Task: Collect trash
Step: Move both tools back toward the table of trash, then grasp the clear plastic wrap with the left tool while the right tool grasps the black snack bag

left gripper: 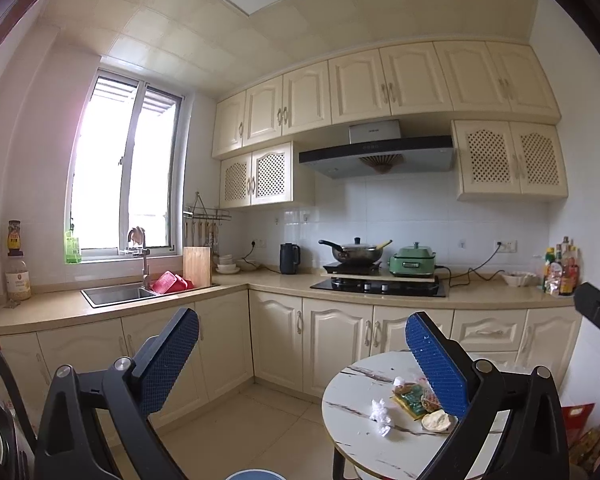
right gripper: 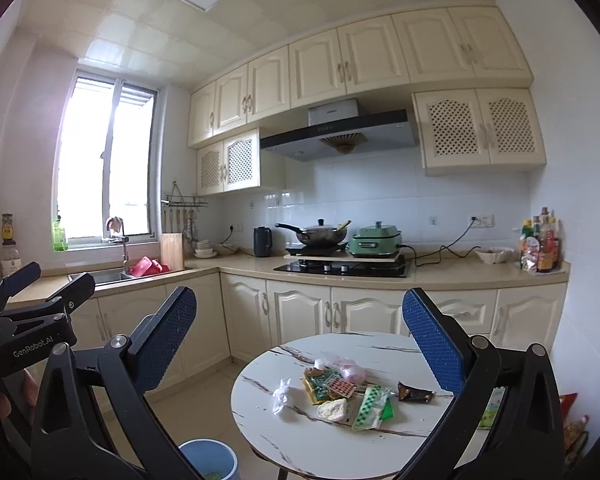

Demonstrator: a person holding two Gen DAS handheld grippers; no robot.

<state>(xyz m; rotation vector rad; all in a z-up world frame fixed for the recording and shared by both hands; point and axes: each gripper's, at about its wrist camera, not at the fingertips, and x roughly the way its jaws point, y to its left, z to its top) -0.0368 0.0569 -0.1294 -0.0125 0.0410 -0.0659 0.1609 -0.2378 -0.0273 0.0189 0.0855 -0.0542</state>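
Trash lies on a round white marble-look table (right gripper: 300, 440): a crumpled white tissue (right gripper: 281, 395), a yellow-green snack wrapper (right gripper: 320, 385), a pink plastic bag (right gripper: 350, 372), a green-white packet (right gripper: 374, 406), a dark brown wrapper (right gripper: 415, 393) and a pale crust-like piece (right gripper: 333, 409). In the left wrist view the same table (left gripper: 348, 396) shows the tissue (left gripper: 381, 416) and wrappers (left gripper: 414, 398). A blue bin (right gripper: 208, 460) stands on the floor left of the table. My right gripper (right gripper: 300, 328) is open, held above and short of the table. My left gripper (left gripper: 302, 344) is open, left of the table.
An L-shaped counter (right gripper: 452, 274) runs behind with a sink (left gripper: 116, 294), a hob with a wok (right gripper: 320, 234), a green cooker (right gripper: 374, 242), a kettle (right gripper: 262, 241) and sauce bottles (right gripper: 540, 246). Bags (right gripper: 574, 432) sit on the floor at the right wall. Tiled floor (left gripper: 260, 428) lies between table and cabinets.
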